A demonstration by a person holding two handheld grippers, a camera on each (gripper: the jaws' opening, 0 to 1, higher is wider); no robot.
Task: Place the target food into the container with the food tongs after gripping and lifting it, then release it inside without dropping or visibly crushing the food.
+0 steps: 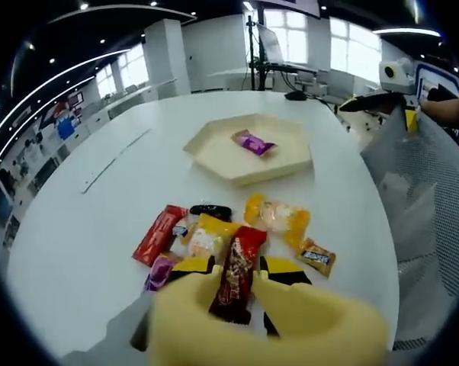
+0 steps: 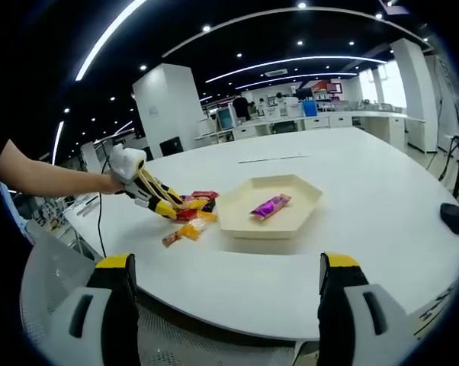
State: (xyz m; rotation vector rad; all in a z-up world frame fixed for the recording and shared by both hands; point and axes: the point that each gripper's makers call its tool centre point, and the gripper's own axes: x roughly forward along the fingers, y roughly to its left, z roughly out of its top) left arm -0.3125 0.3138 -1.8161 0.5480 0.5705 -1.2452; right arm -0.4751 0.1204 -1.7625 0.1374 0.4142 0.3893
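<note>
Between the pale yellow tongs (image 1: pixel 241 293) on my left gripper I pinch one dark red snack packet (image 1: pixel 238 274), its lower end clamped where the two tong tips meet; whether it is off the white round table (image 1: pixel 100 229) I cannot tell. In the right gripper view that same left gripper (image 2: pixel 157 202) reaches in from the left, held by my hand (image 2: pixel 111 183), its tips down among the snacks. My right gripper (image 2: pixel 226 305) stands wide open with nothing between its two black, yellow-capped jaws, well back from the pile, over the back of a grey mesh chair (image 2: pixel 207 339).

Around the held packet I count about seven more wrapped snacks lying close together: a red flat bar (image 1: pixel 159 234), a purple packet (image 1: pixel 161 269), a black one (image 1: pixel 210 210), a yellow one (image 1: pixel 208 236), a small pale one (image 1: pixel 181 228), an orange-and-clear pouch (image 1: pixel 277 217) and a small brown-and-orange candy (image 1: pixel 317 258).

Beyond the pile sits one cream hexagonal tray (image 1: pixel 222 162), apart from the snacks, with one purple candy wrapper (image 1: pixel 253 142) lying inside it. Past the tray, near the table's far edge, lies one black computer mouse (image 1: pixel 295 95).
</note>
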